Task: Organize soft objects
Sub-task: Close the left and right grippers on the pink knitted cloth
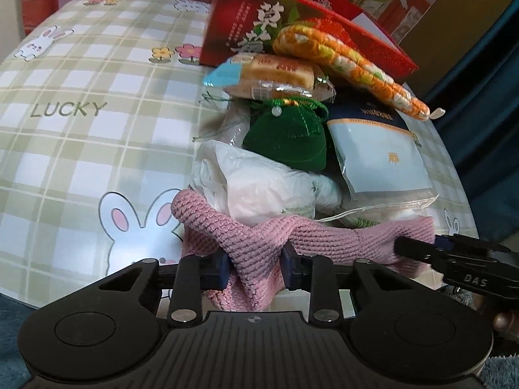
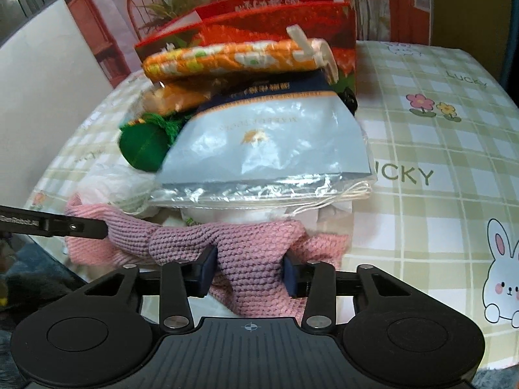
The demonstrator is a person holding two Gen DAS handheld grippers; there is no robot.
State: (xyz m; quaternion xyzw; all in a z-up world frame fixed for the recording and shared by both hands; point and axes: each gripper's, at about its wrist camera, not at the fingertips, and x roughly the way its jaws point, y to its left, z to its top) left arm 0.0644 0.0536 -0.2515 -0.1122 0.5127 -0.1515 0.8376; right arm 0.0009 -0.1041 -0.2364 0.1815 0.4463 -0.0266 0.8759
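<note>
A pink knitted cloth [image 1: 259, 236] lies at the near edge of a pile on the table, and both grippers grip it. My left gripper [image 1: 255, 267] is shut on a bunched fold of the pink knitted cloth. The right gripper [image 1: 421, 251] bites the same cloth further right. In the right wrist view my right gripper [image 2: 249, 270] pinches a fold of the pink knitted cloth [image 2: 253, 243], with the left gripper [image 2: 94, 228] holding its left end. Stacked behind are a white plastic bag [image 1: 259, 181], a green pouch [image 1: 288, 139], a pale blue packet [image 2: 269, 142] and an orange flowered pad [image 1: 350, 64].
A red cardboard box [image 1: 246, 22] stands behind the pile. A wrapped cake [image 1: 275, 71] rests on top of the green pouch. The green checked rabbit tablecloth [image 1: 81, 129] stretches left of the pile and also right of it [image 2: 438, 194]. Dark blue fabric [image 1: 480, 107] lies beyond the table's right edge.
</note>
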